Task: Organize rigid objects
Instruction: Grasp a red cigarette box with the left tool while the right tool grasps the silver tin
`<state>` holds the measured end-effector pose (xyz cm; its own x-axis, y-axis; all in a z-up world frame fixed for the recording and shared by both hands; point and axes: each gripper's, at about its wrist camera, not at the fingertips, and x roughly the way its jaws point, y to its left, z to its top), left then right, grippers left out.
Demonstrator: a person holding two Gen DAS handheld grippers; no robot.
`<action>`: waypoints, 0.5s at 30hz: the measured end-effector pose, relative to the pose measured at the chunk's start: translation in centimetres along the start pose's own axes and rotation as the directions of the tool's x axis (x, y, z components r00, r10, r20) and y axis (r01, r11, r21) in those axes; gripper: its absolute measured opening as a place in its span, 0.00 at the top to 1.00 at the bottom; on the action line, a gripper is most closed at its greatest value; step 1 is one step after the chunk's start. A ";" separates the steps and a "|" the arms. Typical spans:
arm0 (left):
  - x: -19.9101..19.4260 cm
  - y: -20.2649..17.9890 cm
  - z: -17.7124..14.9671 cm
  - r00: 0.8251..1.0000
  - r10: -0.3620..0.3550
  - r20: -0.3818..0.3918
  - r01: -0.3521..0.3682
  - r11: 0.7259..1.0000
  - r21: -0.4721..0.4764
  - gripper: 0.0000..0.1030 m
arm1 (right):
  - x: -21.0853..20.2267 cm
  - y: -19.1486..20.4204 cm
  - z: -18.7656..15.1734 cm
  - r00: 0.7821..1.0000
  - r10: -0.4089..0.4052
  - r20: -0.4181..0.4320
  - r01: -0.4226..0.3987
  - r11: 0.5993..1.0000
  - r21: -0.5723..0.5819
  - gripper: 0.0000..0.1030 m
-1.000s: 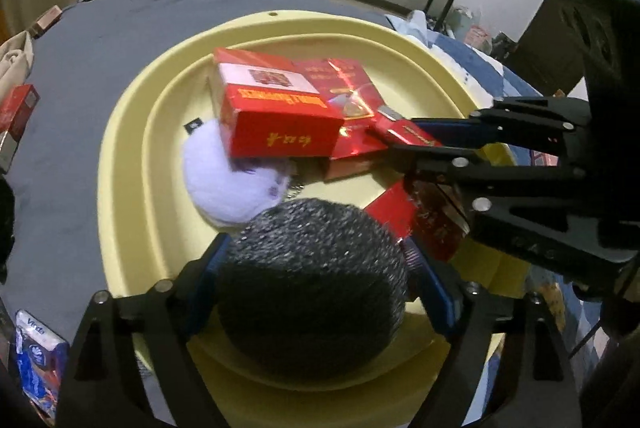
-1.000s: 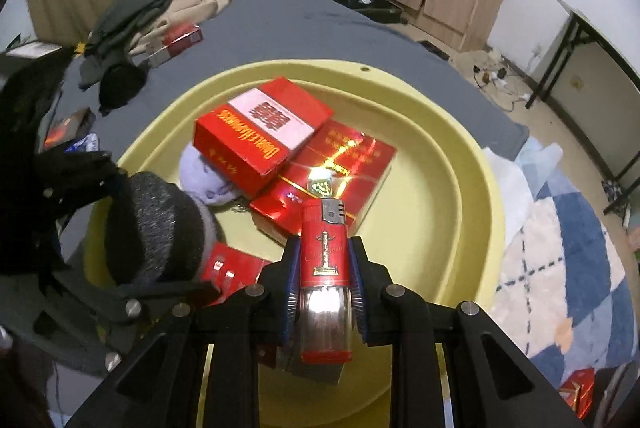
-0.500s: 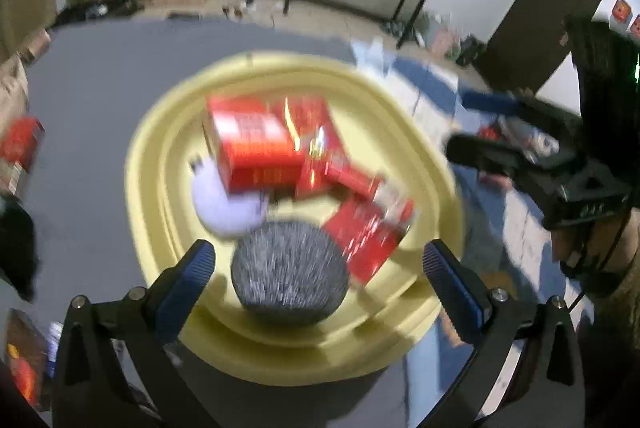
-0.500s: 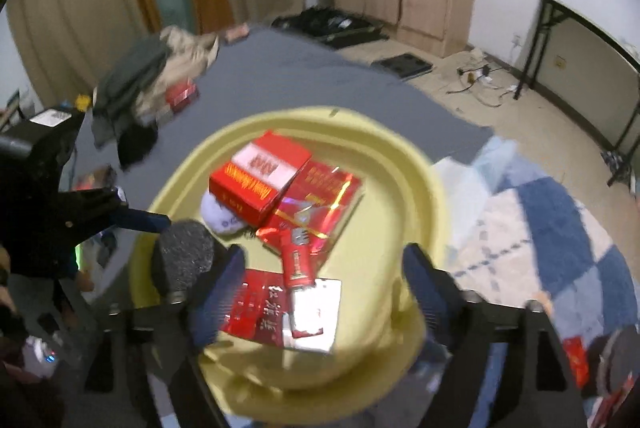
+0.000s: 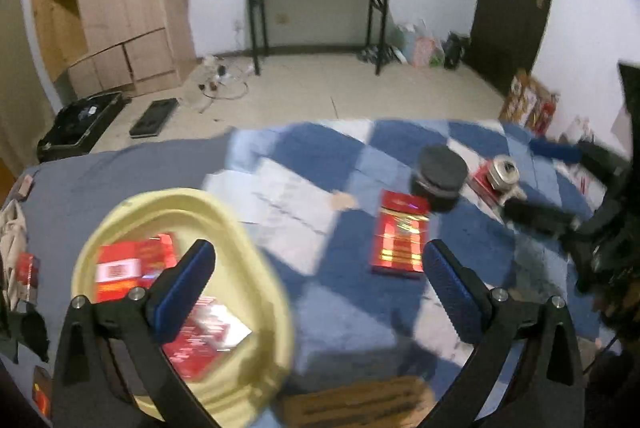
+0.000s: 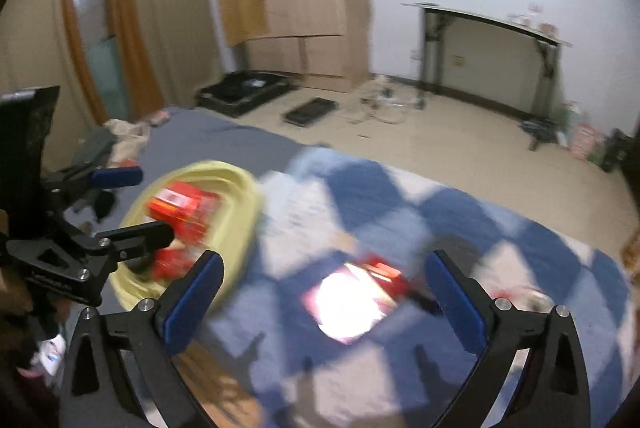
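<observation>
Having dropped the scourer and lighter in the round yellow plastic basin [image 5: 256, 268], I am swinging my wide-open, empty left gripper [image 5: 316, 288] and right gripper [image 6: 324, 292] toward the flat shiny red carton [image 5: 400, 240] on the blue-checked blanket [image 5: 320, 155].

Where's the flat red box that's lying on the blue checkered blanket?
In the left wrist view, the flat red box lies right of the yellow tray, just before the black round container.

Red boxes [image 5: 136, 264] in yellow basin [image 5: 256, 268], blurred
</observation>
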<state>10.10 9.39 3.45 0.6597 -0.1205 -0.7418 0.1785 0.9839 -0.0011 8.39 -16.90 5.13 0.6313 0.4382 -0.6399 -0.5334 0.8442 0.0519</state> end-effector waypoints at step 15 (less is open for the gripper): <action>8.8 -7.0 -0.3 0.997 -0.022 -0.076 0.023 1.000 0.011 0.00 | 1.8 -11.8 -5.0 0.981 -0.179 -0.077 0.188 0.974 0.127 0.04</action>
<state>14.44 1.48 -3.30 0.5984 -0.1316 -0.7903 0.2011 0.9795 -0.0108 13.07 -27.63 -0.48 0.6717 0.2548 -0.6956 -0.3295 0.9438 0.0275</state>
